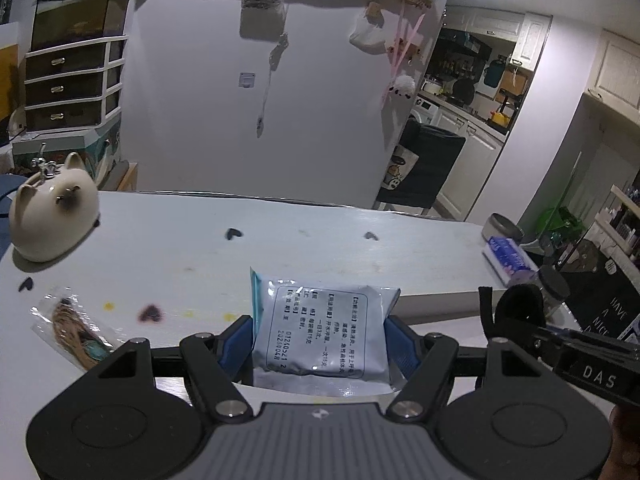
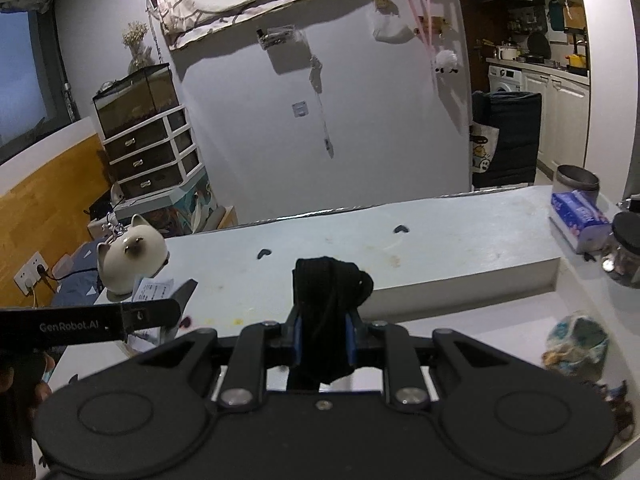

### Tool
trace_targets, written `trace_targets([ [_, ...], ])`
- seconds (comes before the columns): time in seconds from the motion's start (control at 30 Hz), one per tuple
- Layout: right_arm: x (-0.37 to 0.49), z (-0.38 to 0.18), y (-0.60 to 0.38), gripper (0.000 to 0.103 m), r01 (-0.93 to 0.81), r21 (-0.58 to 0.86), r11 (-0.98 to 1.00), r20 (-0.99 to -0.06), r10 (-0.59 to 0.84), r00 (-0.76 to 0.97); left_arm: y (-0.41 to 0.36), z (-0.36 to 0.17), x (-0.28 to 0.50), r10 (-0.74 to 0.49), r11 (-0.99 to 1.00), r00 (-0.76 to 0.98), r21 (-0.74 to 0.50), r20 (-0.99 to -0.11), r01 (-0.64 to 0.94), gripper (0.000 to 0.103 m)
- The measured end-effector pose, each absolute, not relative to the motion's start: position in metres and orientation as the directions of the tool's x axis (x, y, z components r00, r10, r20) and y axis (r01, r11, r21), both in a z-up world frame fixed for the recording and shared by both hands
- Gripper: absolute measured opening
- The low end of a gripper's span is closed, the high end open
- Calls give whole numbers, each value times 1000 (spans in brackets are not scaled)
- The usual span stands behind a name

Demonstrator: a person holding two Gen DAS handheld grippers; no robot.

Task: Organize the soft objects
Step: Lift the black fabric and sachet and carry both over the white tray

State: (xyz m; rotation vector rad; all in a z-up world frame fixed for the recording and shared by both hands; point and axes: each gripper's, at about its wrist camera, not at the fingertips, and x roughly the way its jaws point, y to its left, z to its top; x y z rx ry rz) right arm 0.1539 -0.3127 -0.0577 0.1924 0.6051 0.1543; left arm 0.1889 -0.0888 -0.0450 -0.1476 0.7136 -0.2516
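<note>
Left tongs: jaws about halfway apart, blue pads pressed on both sides of a pale sealed pouch with printed black text. Pouch is gripped upright between my fingers, clear above the white table.

Right tongs: jaws nearly closed, clamped on a bundle of black fabric, folded over itself, bulging above the pads and hanging a little below them. In the left view this bundle shows at the right edge, beside my other tool.

On the table, left side: a cream ceramic cat figure. Nearer me on the left lies a small clear packet with something brown and teal inside. Far right end: a blue-and-white tissue pack, a metal tin behind it, and a dark-lidded glass jar beside it. A crumpled teal-patterned soft item lies on the lower white surface to my right.
</note>
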Motion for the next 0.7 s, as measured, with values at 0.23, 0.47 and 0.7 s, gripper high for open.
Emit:
trace_targets([
  [0.23,153,-54,-367,21,-77,223,972,-542,190,819,-142,-38,186,-284,955,730,-253,-621,156,71],
  [0.47,158,-59,-424,21,-57,228,972,-550,177,816,-193,-43,193,-300,947,710,-287,-637,143,71],
  [0.7,171,-70,-470,21,-29,222,975,-575,154,803,-240,-57,216,-319,940,667,-312,-673,135,71],
])
